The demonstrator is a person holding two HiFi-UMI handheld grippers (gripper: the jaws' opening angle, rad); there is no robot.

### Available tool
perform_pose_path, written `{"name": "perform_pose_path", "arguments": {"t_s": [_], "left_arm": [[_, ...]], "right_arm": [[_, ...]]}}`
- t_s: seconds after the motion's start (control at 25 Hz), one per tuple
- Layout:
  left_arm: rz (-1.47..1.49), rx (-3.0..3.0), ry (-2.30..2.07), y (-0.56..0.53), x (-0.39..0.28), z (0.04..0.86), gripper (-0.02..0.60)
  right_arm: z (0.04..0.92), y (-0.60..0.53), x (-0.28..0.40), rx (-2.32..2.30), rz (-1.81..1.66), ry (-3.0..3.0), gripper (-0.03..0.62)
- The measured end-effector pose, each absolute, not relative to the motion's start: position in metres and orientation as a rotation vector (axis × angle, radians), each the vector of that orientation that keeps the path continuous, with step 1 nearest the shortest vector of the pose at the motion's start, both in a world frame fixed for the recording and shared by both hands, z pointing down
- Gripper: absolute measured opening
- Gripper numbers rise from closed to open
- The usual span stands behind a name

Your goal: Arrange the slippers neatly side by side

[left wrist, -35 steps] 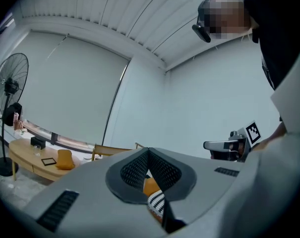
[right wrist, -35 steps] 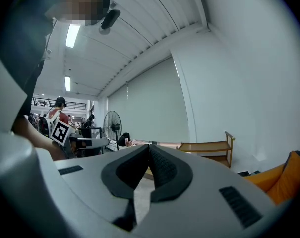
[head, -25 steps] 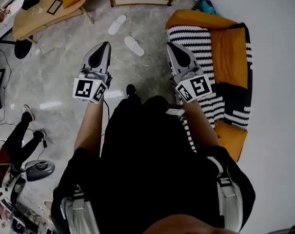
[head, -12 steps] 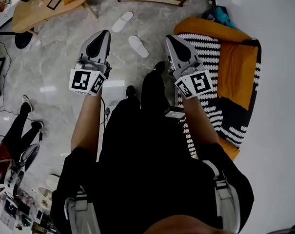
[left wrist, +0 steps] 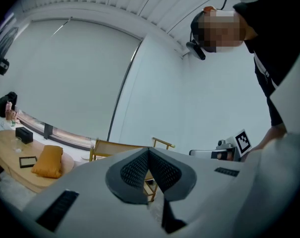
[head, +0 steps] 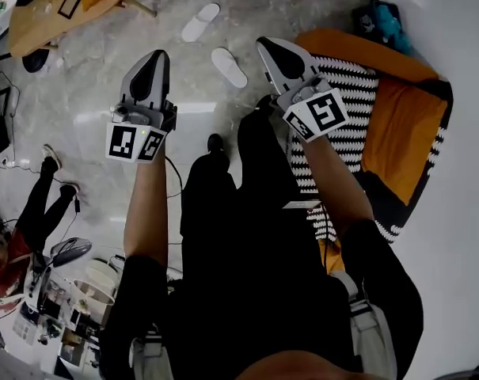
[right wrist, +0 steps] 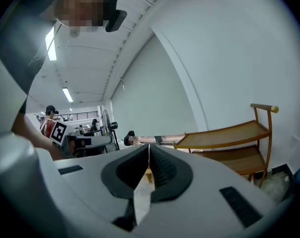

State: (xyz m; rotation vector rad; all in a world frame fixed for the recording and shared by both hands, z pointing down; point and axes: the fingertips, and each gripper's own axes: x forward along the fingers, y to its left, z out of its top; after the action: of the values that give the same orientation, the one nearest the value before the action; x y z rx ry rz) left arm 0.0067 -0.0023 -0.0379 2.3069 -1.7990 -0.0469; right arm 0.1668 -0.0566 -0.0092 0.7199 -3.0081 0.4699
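Observation:
Two white slippers lie apart on the grey floor in the head view, one (head: 200, 22) farther and to the left, the other (head: 229, 66) nearer and angled differently. My left gripper (head: 157, 57) is held up at chest height, left of the nearer slipper, its jaws shut with nothing between them (left wrist: 149, 151). My right gripper (head: 263, 44) is raised just right of that slipper, also shut and empty (right wrist: 149, 147). Neither gripper view shows a slipper; both look out level across the room.
An orange sofa with a black-and-white striped throw (head: 382, 125) fills the right. A wooden table (head: 57, 6) stands at the far left and a wooden shelf rack (right wrist: 234, 143) at the far wall. Another person's legs (head: 41, 204) and cables lie at the left.
The person has stepped forward, so the slippers and sofa have slid down and nearer in the head view. Both grippers stay raised and shut, the right one lifted a little higher.

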Motion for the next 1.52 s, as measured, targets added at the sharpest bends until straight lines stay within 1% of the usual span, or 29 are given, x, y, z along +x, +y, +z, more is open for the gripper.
{"name": "perform_pose_path", "arguments": {"t_s": [0.24, 0.44, 0.76, 0.8, 0.84, 1.04, 1.28, 1.52], "left_arm": [[0.016, 2.285, -1.731, -0.035, -0.005, 0.041, 0.014], [0.088, 2.337, -1.622, -0.049, -0.023, 0.123, 0.014], [0.132, 2.312, -1.505, -0.046, -0.074, 0.254, 0.014], [0.138, 2.310, -1.492, -0.044, -0.078, 0.267, 0.014], [0.146, 2.308, -1.479, -0.041, -0.081, 0.278, 0.014], [0.194, 2.304, -1.429, -0.026, -0.093, 0.328, 0.014], [0.174, 2.319, -1.437, -0.017, -0.105, 0.372, 0.014], [0.183, 2.316, -1.454, -0.013, -0.109, 0.427, 0.014]], "right_arm": [[0.077, -0.112, 0.163, 0.814, 0.587, -2.938, 0.032], [0.168, -0.123, 0.152, 0.940, 0.762, -2.844, 0.032], [0.321, -0.083, 0.122, 1.060, 0.864, -2.619, 0.038], [0.338, -0.077, 0.119, 1.068, 0.881, -2.590, 0.055], [0.353, -0.070, 0.116, 1.076, 0.902, -2.567, 0.090], [0.423, -0.033, 0.102, 1.045, 0.989, -2.491, 0.099], [0.527, 0.002, 0.099, 0.996, 1.211, -2.354, 0.127], [0.616, 0.011, 0.103, 0.954, 1.273, -2.257, 0.140]]}}
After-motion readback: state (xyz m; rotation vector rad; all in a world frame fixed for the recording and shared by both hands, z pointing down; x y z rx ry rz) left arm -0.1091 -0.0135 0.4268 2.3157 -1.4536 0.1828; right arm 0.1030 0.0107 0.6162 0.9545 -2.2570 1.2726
